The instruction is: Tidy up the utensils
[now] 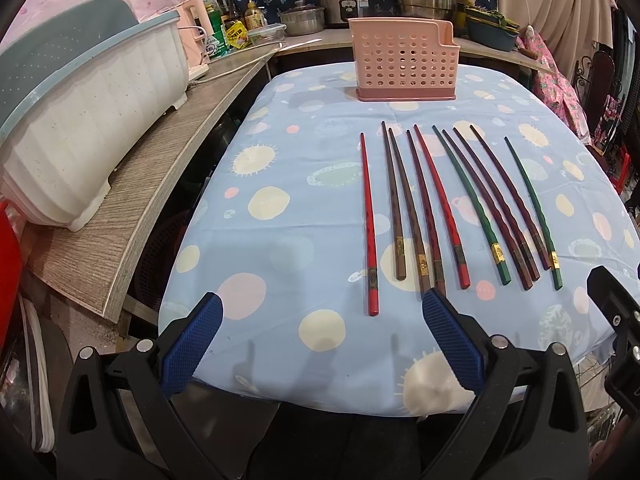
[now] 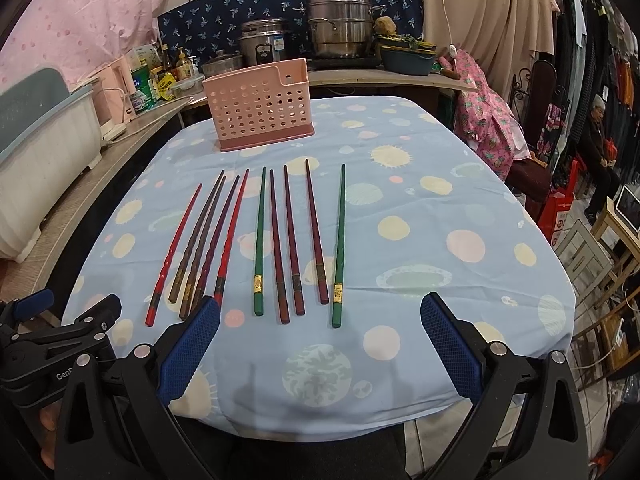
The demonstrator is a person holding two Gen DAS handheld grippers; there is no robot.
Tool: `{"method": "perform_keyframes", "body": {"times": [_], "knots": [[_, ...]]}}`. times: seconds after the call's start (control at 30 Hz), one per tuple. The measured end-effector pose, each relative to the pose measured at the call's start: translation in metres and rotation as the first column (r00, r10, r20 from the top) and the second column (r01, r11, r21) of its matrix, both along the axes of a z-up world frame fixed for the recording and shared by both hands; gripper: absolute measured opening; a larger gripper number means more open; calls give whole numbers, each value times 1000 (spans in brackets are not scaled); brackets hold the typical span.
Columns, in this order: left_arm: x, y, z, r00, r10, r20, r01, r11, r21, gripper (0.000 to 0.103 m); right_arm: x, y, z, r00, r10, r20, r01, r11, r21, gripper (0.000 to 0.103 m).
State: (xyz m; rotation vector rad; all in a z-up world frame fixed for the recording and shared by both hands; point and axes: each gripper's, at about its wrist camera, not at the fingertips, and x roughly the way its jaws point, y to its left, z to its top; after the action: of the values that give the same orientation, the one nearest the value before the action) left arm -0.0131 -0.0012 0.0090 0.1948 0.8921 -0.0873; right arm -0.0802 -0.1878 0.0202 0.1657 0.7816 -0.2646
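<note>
Several chopsticks lie side by side on the blue spotted tablecloth (image 1: 304, 184): red (image 1: 369, 220), brown (image 1: 394, 204), dark maroon and green (image 1: 532, 208) ones, tips pointing away. Behind them stands a pink perforated utensil holder (image 1: 402, 58), seen as the holder (image 2: 260, 108) in the right wrist view too. My left gripper (image 1: 320, 308) hovers open at the table's near edge, just short of the red chopstick's butt end. My right gripper (image 2: 320, 312) is open as well, near the butt ends of the green chopsticks (image 2: 339, 240) and maroon ones (image 2: 290, 236). Neither holds anything.
A white and teal dish rack (image 1: 80, 132) sits on the wooden counter (image 1: 160, 184) to the left. Bottles, pots (image 1: 346, 0) and a steamer crowd the back shelf. A person (image 2: 600, 152) sits far right, beside chairs and hanging clothes.
</note>
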Motion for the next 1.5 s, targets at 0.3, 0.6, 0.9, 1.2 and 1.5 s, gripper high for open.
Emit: {"method": "perform_keyframes", "body": {"times": [0.3,0.6,0.9,1.2,1.5], "knots": [[0,0,0,1000,0,0,0,1000,0,95,0,0,0,1000,0,1,0,1000,2,96],[0,0,-1,1000,0,-1,0,1000,0,95,0,-1,0,1000,0,1,0,1000,2,96],[14,8,-11,999,22,-46,-24,999,-40,95,3,-9,-6,1000,-20,-12,20,1000,15,96],[42,14,-37,995,26,-91,-35,995,-91,95,25,-36,-24,997,-64,-37,65,997,27,89],[63,5,-50,995,7,-104,-18,994,-110,89,62,-58,-43,994,-85,-64,88,995,55,63]]}}
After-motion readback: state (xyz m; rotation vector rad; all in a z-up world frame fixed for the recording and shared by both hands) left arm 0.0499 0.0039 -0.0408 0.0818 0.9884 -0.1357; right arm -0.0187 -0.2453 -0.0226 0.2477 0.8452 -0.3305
